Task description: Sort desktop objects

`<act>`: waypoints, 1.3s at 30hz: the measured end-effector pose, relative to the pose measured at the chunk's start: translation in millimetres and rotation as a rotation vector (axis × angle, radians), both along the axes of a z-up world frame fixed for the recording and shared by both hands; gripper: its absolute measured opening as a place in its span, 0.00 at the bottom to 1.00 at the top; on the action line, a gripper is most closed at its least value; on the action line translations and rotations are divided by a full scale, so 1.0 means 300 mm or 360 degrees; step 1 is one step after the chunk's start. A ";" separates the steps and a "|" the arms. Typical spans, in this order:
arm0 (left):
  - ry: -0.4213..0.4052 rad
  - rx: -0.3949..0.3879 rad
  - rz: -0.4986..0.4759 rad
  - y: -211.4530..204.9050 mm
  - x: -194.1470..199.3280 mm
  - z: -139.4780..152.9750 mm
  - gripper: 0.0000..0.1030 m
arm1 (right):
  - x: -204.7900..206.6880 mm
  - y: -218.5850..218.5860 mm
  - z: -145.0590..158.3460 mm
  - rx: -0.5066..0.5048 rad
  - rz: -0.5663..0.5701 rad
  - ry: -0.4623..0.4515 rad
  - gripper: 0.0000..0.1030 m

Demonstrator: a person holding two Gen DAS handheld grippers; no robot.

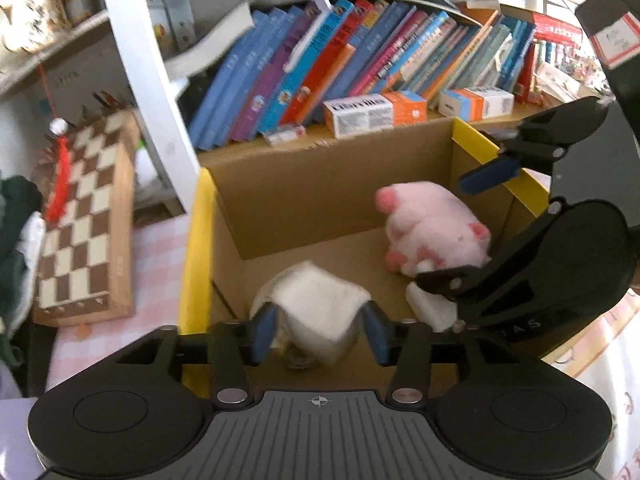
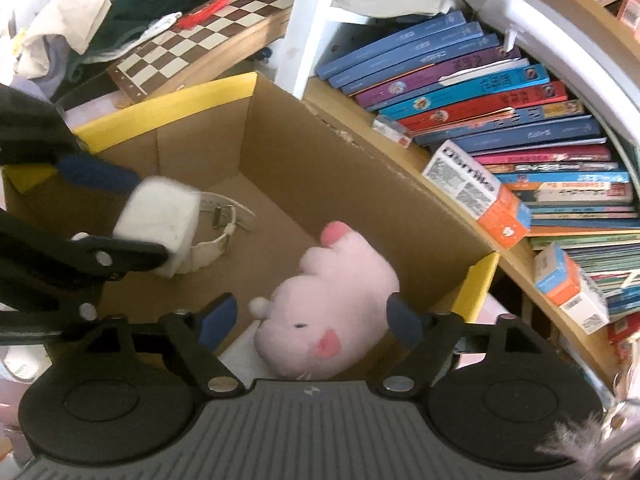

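The left tongs [image 1: 320, 330] stand over an open cardboard box [image 1: 320, 184] with yellow rims, their blue pads apart on both sides of a white cube [image 1: 320, 308], without clear pressing on it. A pink plush toy [image 1: 432, 224] lies in the box, near the right tongs [image 1: 460, 232]. A chessboard [image 1: 84, 220] lies on the checked worktop [image 1: 156, 248] beside the box.

White bookshelf [image 1: 152, 92], pink-checked tablecloth [image 1: 156, 256]
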State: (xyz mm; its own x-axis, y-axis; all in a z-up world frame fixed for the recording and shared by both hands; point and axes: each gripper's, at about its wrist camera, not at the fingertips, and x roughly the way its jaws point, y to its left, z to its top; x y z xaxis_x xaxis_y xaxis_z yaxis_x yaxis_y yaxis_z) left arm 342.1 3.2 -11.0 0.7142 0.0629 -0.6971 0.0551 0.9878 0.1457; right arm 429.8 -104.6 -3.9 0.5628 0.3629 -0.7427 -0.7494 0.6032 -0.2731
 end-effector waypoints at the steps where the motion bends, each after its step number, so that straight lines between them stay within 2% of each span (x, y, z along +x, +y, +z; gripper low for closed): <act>1: -0.0026 0.0006 0.0018 0.005 -0.006 0.009 0.77 | -0.004 -0.002 0.002 -0.0001 -0.0011 -0.0022 0.87; 3: -0.0072 -0.0011 0.0034 0.018 -0.017 0.028 0.83 | -0.012 -0.012 0.011 0.0023 -0.0035 -0.0039 0.89; 12: -0.0216 -0.0067 0.0010 0.018 -0.087 0.115 0.84 | -0.113 -0.063 0.111 0.0125 -0.0118 -0.0162 0.89; 23: -0.0401 -0.0102 -0.0051 0.017 -0.231 0.225 0.88 | -0.285 -0.102 0.220 0.0266 -0.0204 -0.0286 0.89; 31: -0.0475 -0.0101 -0.0074 0.046 -0.364 0.272 0.88 | -0.424 -0.108 0.265 0.0321 -0.0241 -0.0328 0.89; 39: -0.0484 -0.0101 -0.0086 0.083 -0.486 0.276 0.89 | -0.569 -0.117 0.270 0.0315 -0.0302 -0.0331 0.89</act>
